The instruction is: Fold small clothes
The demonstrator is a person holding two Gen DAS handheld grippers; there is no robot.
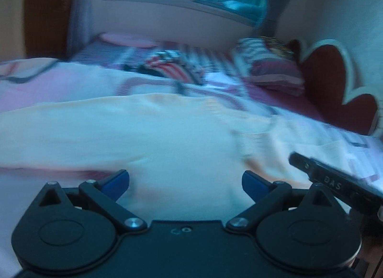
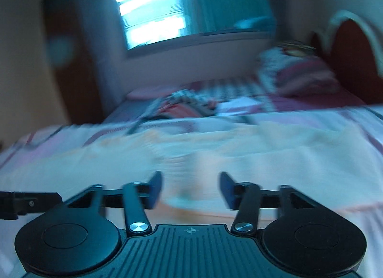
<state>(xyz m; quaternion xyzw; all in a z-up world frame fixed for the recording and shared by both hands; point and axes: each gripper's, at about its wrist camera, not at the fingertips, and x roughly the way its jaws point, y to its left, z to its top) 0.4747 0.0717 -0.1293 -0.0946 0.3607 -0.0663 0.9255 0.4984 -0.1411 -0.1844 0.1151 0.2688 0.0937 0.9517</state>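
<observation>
The pale peach cloth (image 1: 134,129) is lying spread across the near part of the bed (image 1: 43,79), directly ahead of both grippers, with its far edge running roughly side to side and a soft ridge crossing it. The left gripper (image 1: 185,183) is hovering over the cloth's near portion with jaws standing wide and nothing between the pads. The right gripper (image 2: 190,188) is sitting just beside it, jaws parted to a middling gap, also gripping nothing, though blur is hiding whether the tips are brushing the fabric. The step looks like a pause between folds: both tools free, choosing the next hold. The next move is likely calling for each gripper to dip to a near edge or corner, pinch a single layer and carry it over towards the far edge. There is open bedding to left and right; farther off, a striped heap (image 1: 172,65) and pillows (image 1: 268,65) against the headboard (image 1: 335,86) are bounding the room, well apart from the cloth.
</observation>
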